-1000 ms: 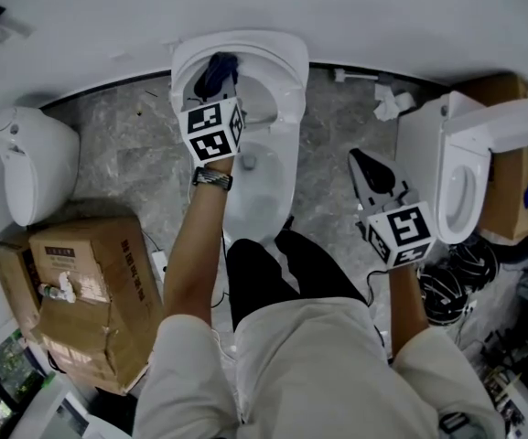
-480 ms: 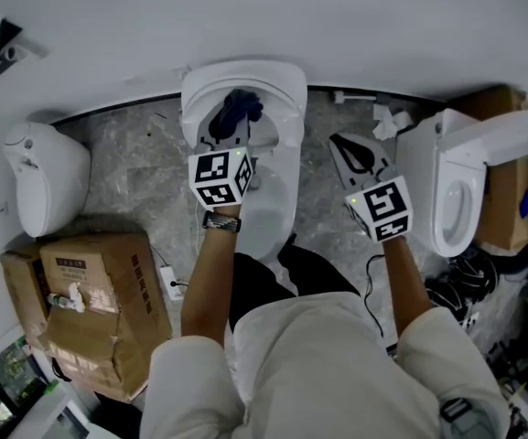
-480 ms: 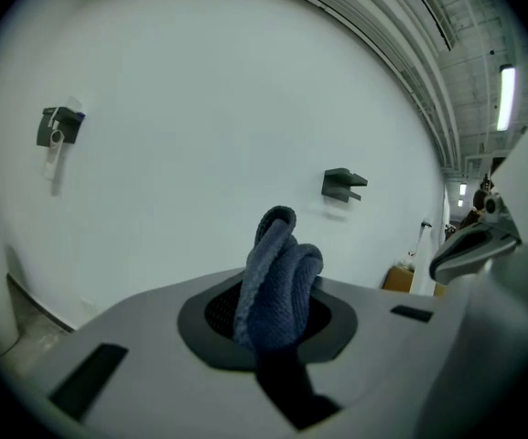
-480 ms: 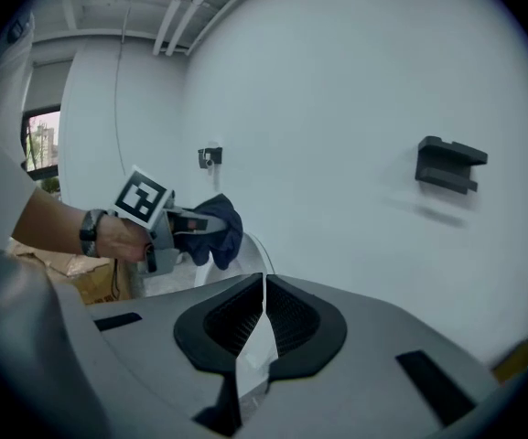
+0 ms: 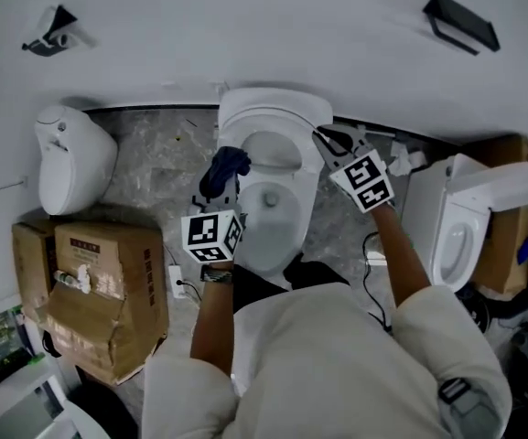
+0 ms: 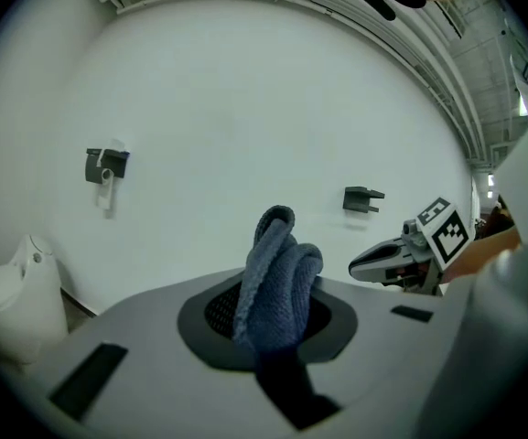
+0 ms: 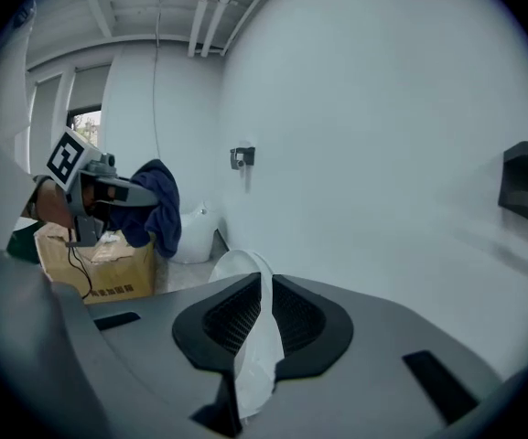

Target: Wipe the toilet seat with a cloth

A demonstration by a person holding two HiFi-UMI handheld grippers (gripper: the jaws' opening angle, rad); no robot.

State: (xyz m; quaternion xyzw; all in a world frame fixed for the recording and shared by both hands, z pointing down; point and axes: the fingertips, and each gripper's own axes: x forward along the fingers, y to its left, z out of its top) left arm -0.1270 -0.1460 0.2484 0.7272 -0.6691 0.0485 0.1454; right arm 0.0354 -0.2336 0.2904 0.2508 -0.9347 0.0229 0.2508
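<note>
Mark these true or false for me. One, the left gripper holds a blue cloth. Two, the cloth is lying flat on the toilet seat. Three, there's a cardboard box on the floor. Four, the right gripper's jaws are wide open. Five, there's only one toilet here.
1. The left gripper holds a blue cloth. True.
2. The cloth is lying flat on the toilet seat. False: it is bunched up in the left gripper's jaws.
3. A cardboard box is on the floor. True.
4. The right gripper's jaws are wide open. False: they are shut on a thin white sheet.
5. There is only one toilet. False: beside the middle toilet, a second toilet stands at the right.
</note>
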